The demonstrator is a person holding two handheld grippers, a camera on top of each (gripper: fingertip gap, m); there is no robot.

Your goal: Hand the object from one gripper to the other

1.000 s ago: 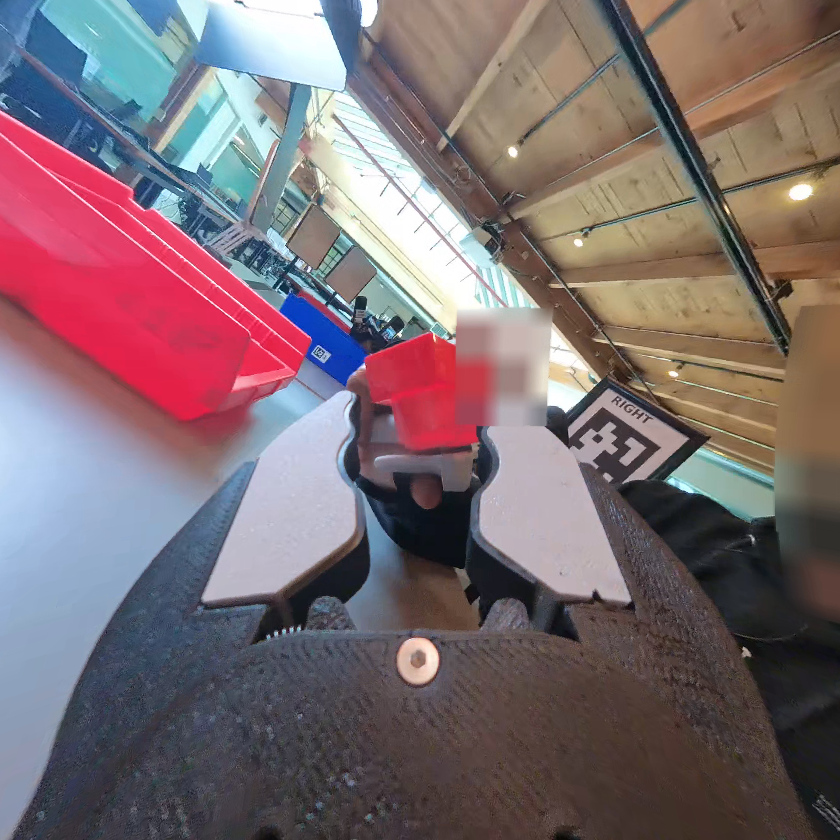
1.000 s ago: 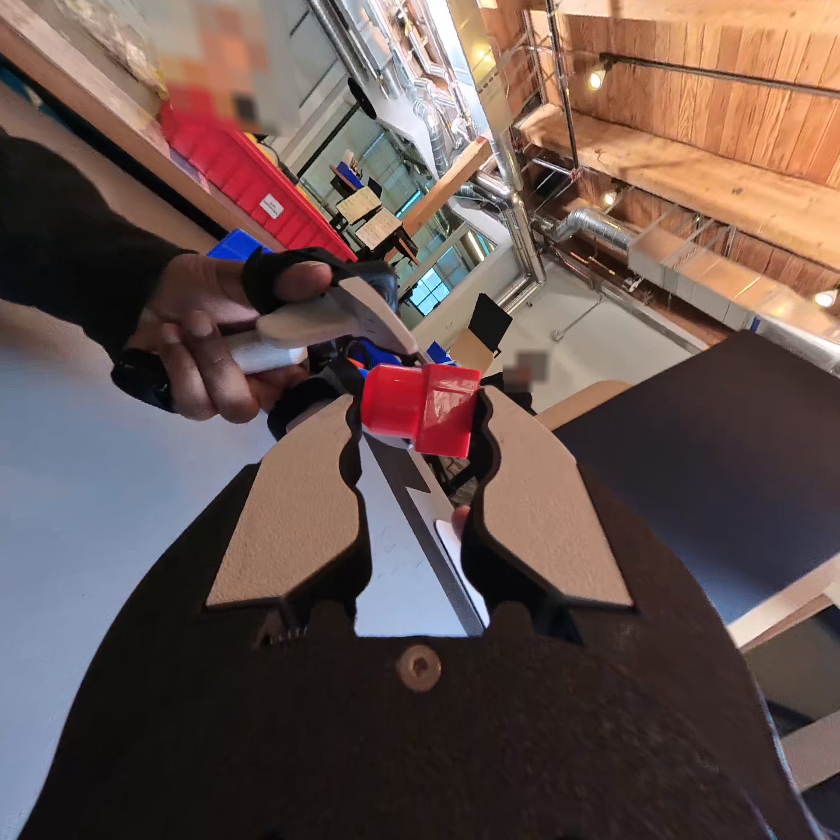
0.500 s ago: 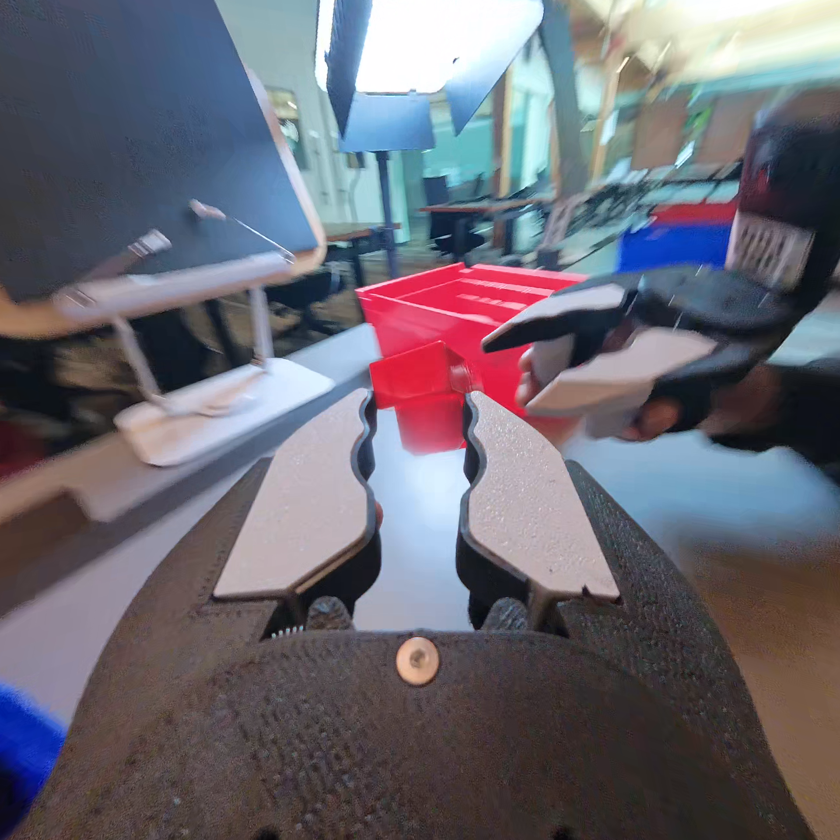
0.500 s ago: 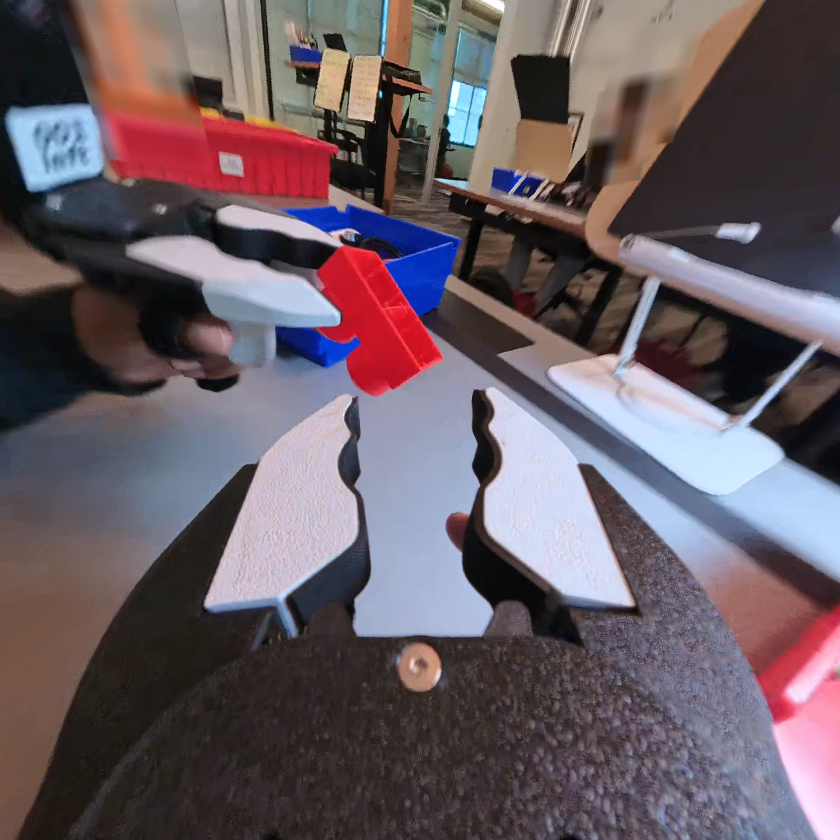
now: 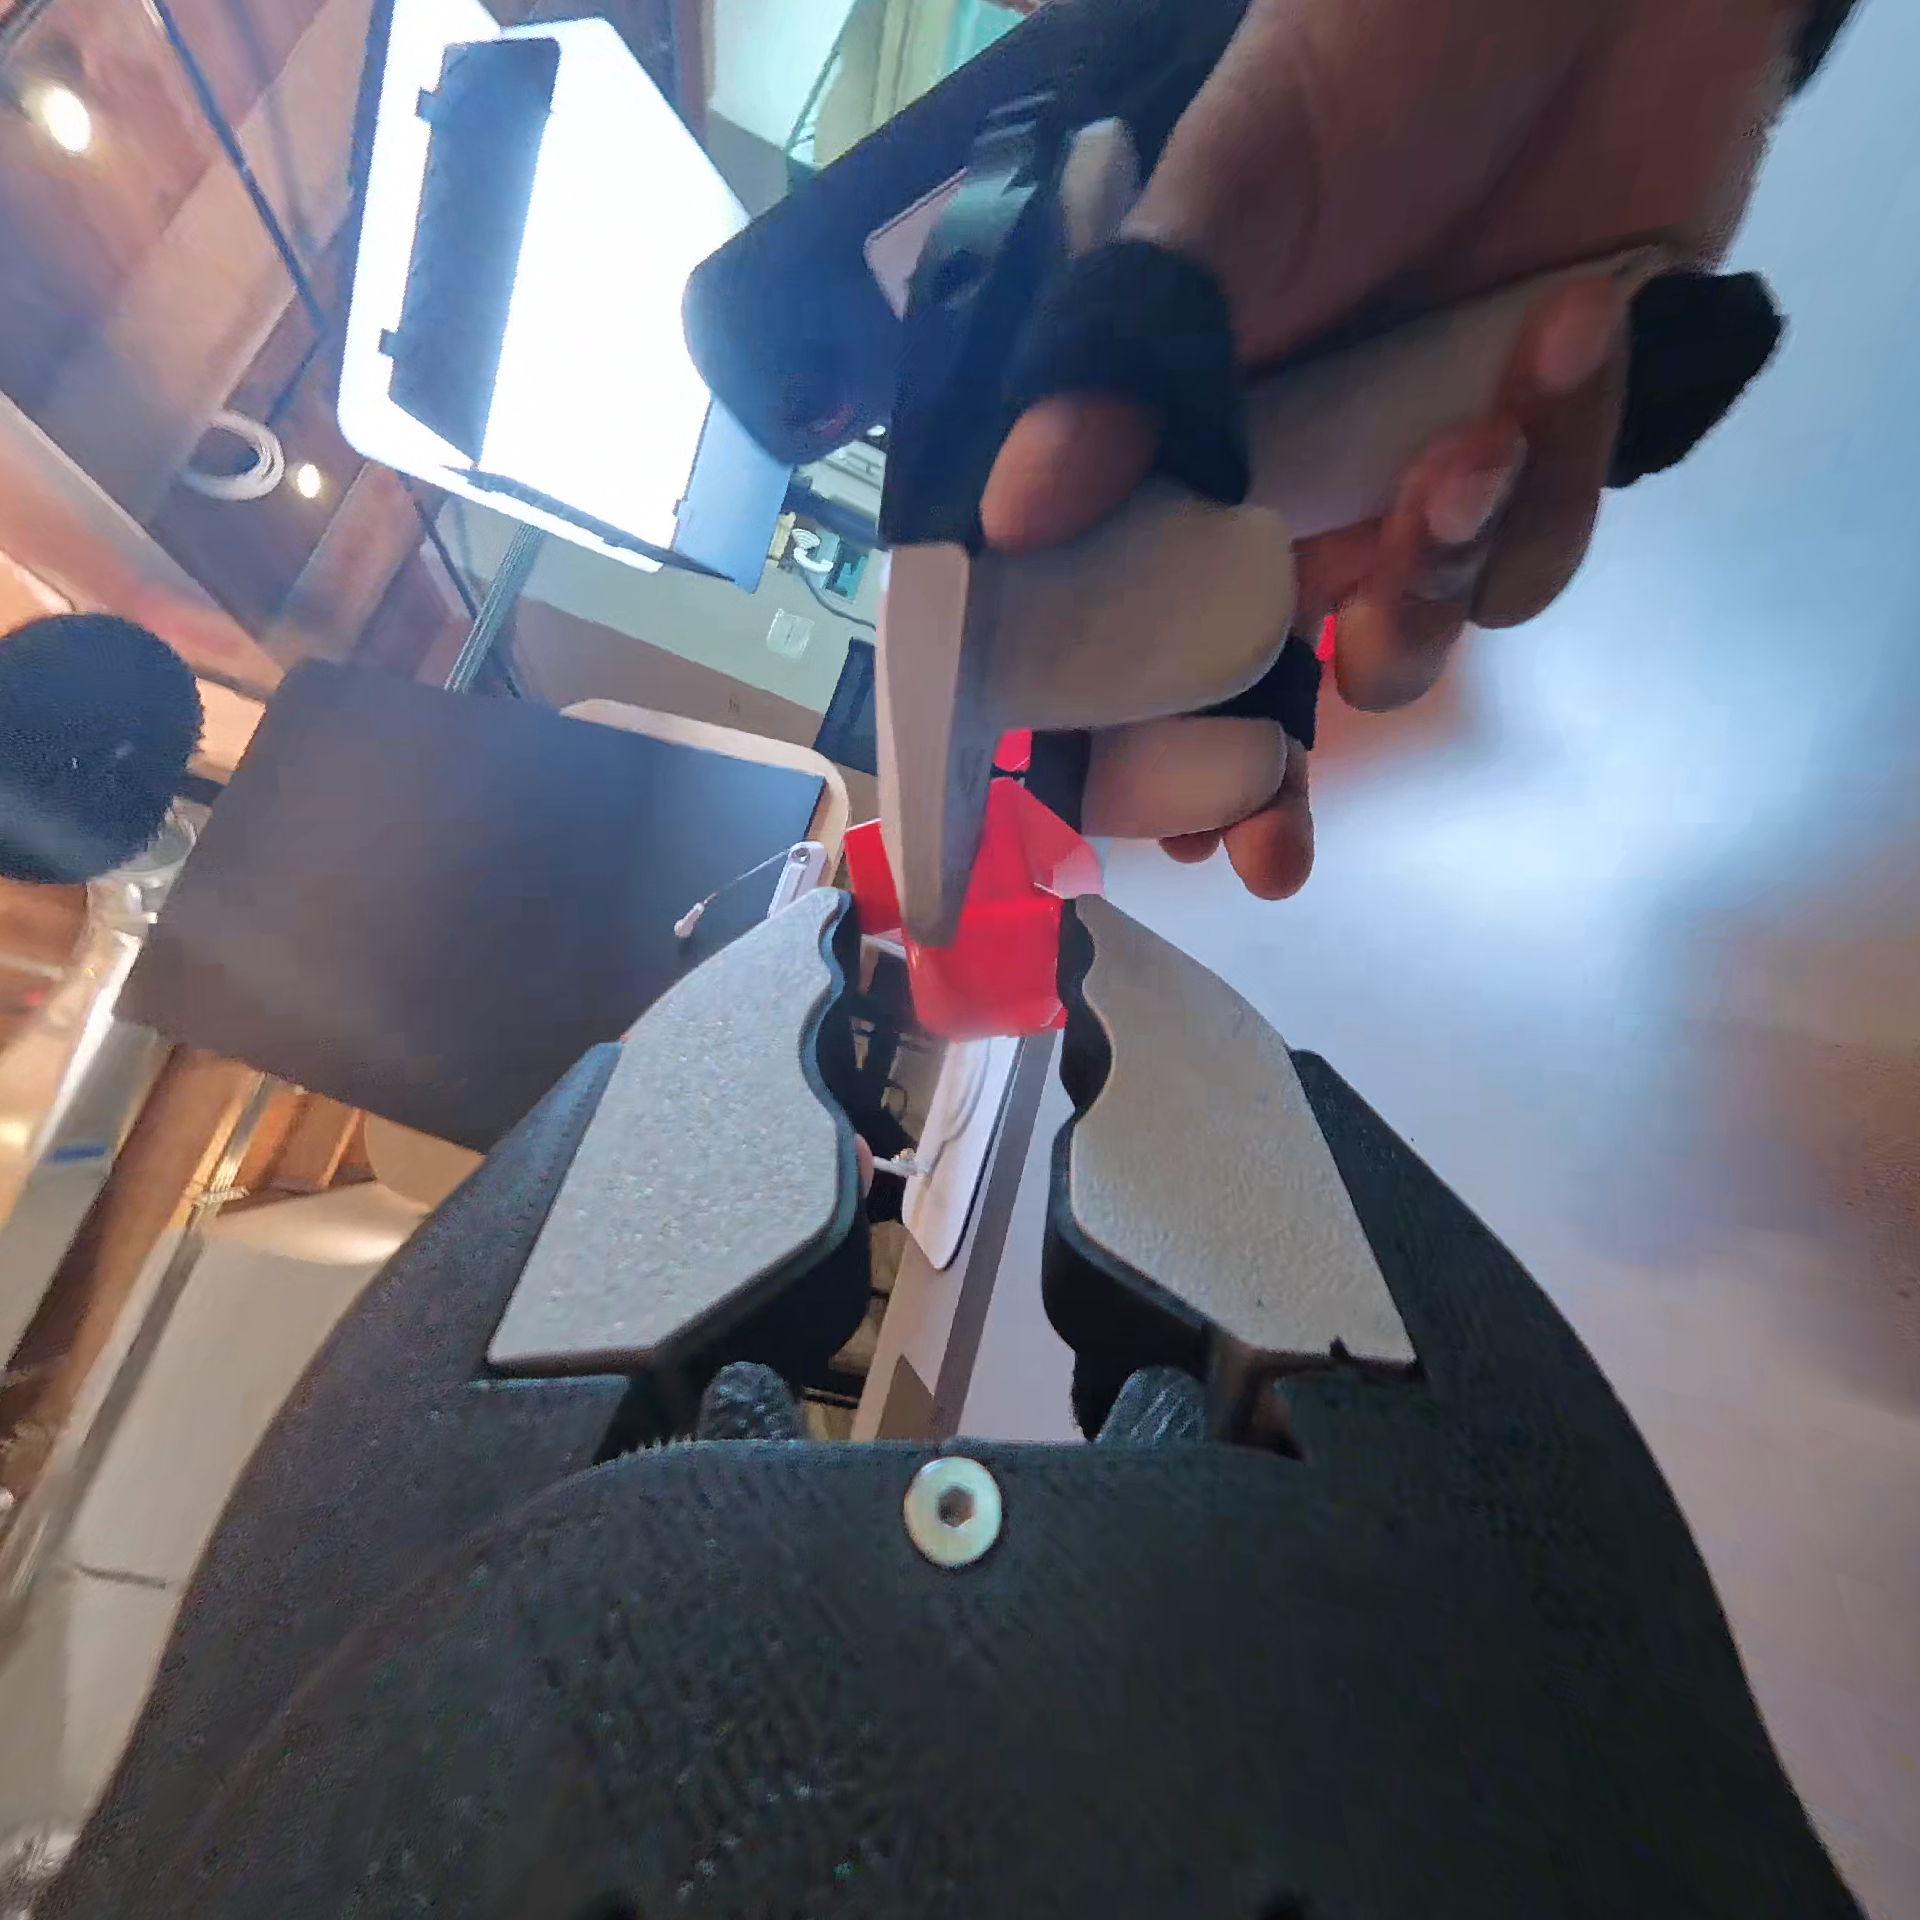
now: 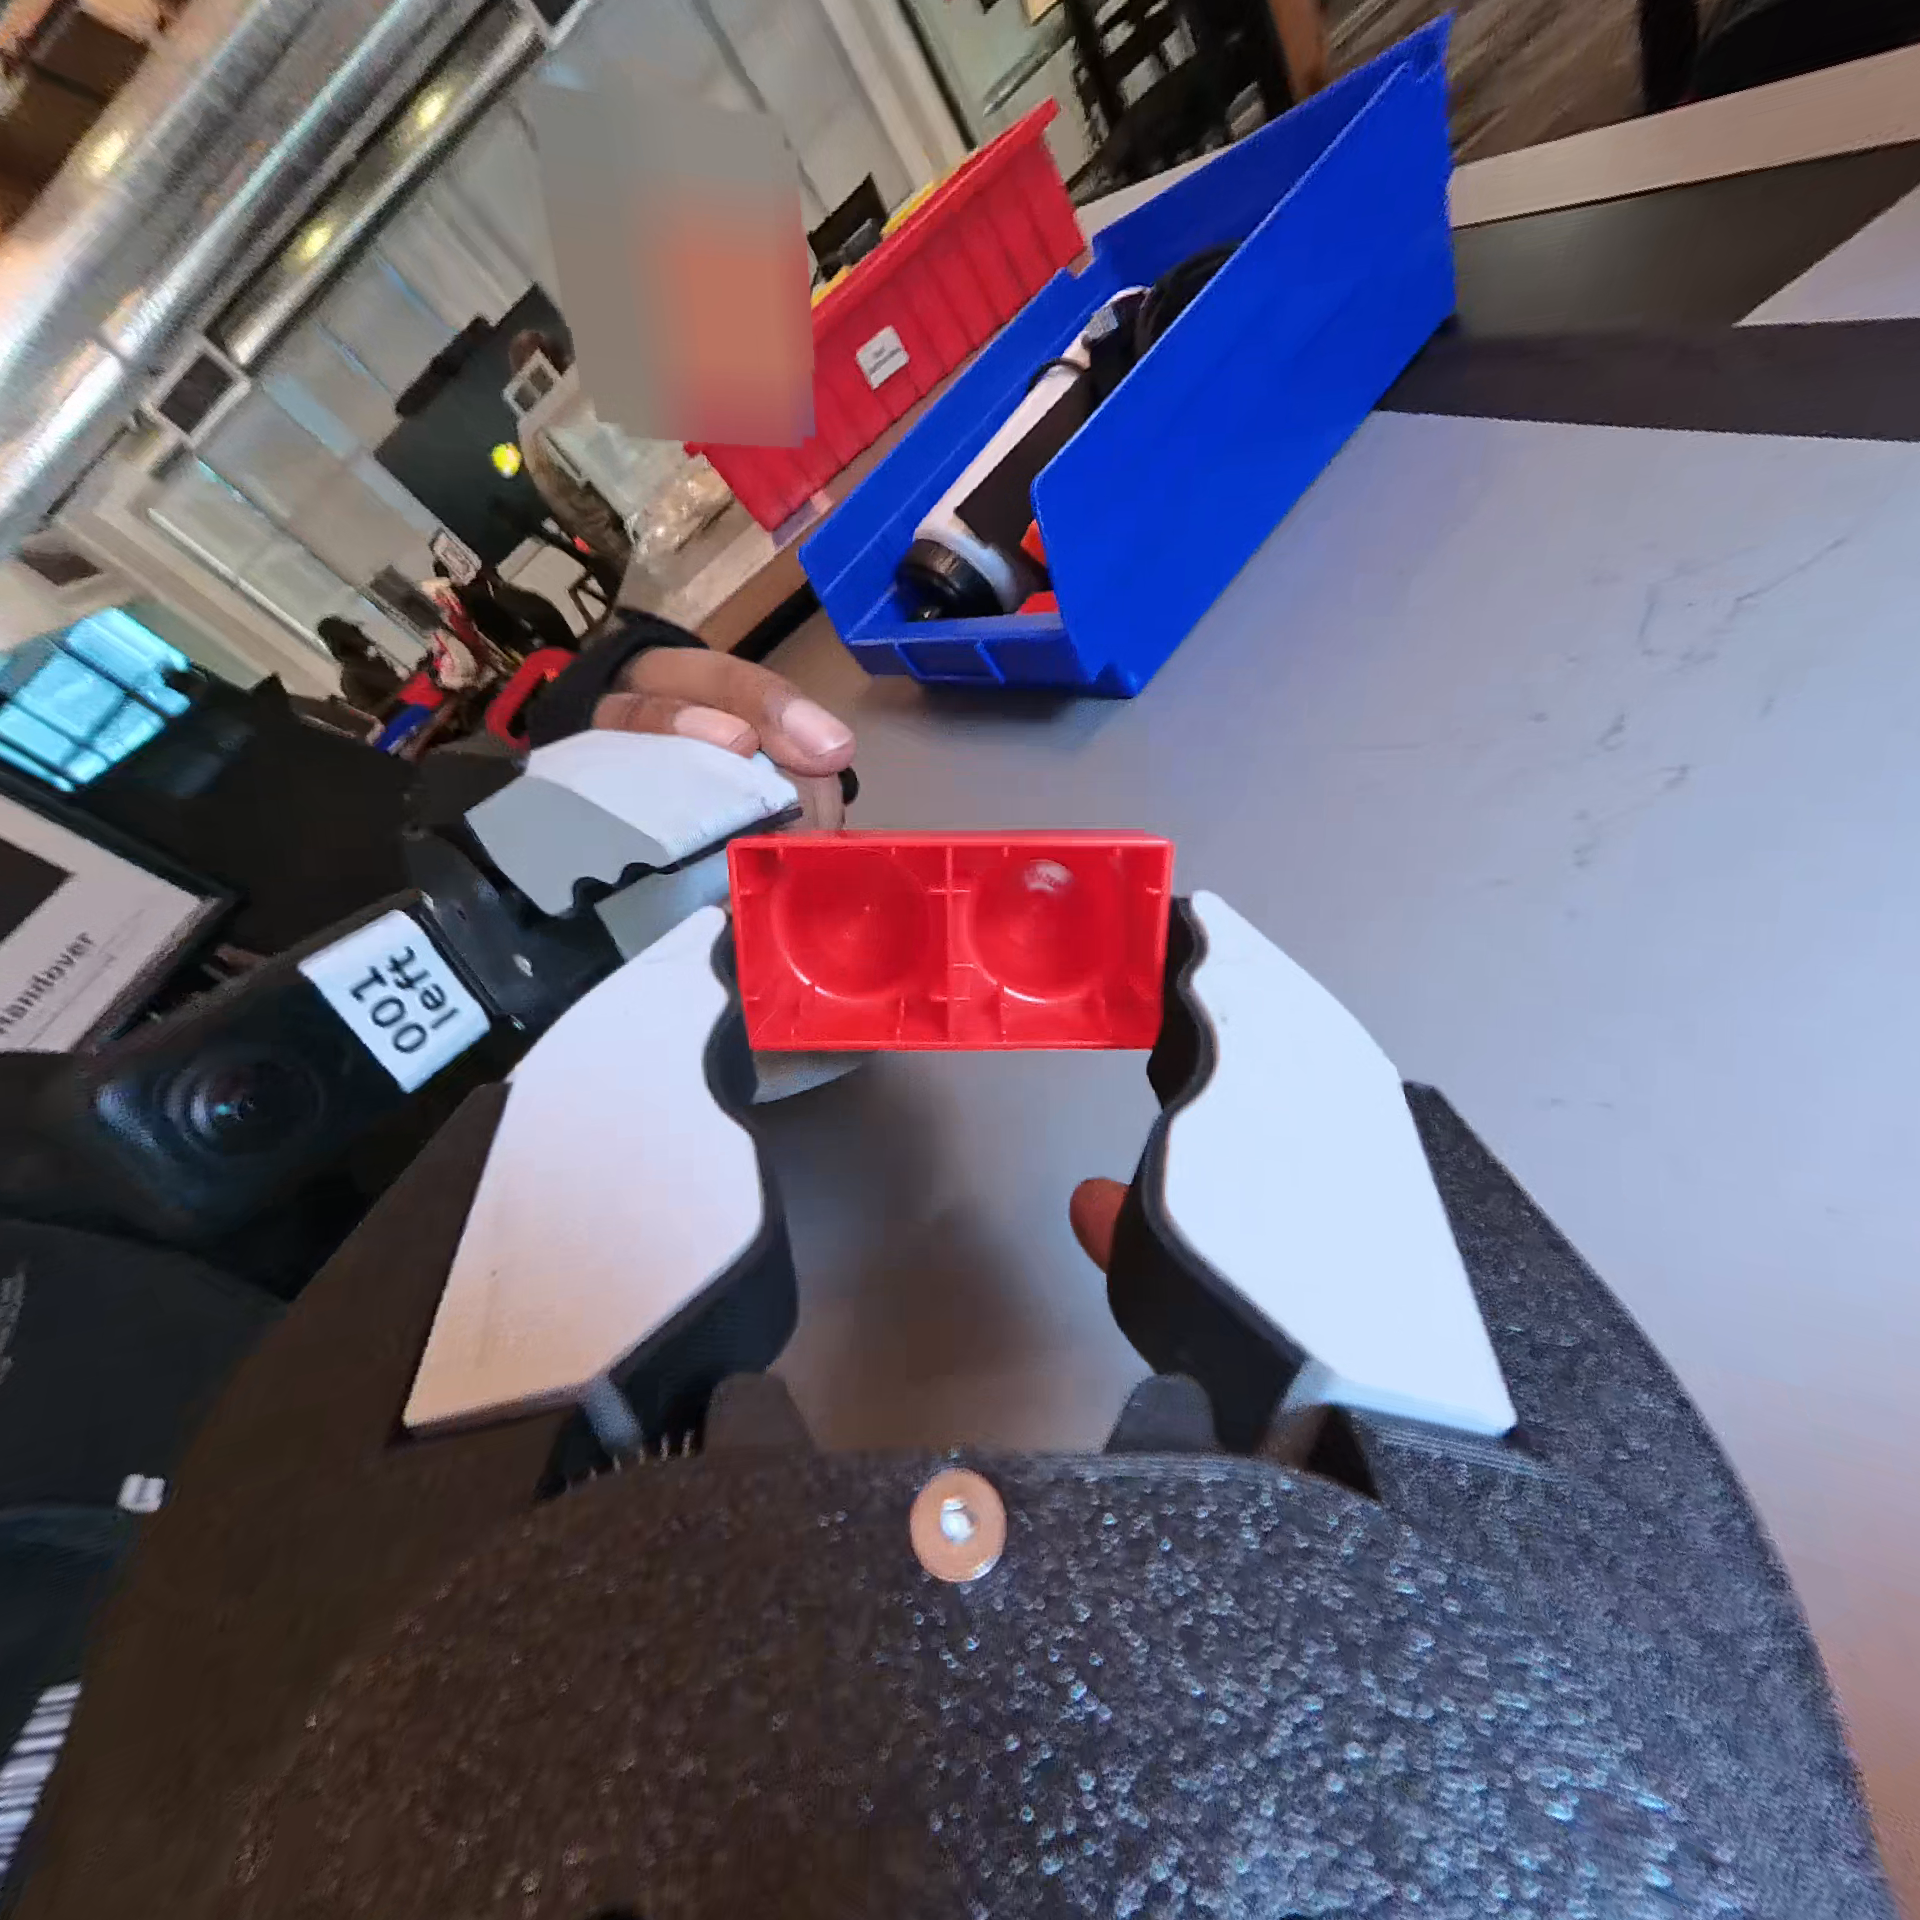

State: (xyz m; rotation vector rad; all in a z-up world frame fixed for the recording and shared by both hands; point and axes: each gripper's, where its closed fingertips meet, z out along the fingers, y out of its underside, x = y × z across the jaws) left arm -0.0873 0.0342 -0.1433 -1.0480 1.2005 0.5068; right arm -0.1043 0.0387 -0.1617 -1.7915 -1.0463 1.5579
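Red two-stud toy brick (image 6: 951, 943) sits clamped lengthwise in the right hand-held gripper (image 6: 951, 971); the left hand-held gripper (image 5: 956, 961) also pinches it. Releasing early risks dropping it onto the counter (image 6: 1558, 831).

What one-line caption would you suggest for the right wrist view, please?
Right tool grips a red block hollow side up as the left tool meets it, blue bin behind.

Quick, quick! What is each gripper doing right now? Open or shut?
Left gripper: shut on the red block.
Right gripper: shut on the red block too, pinching its two short ends.
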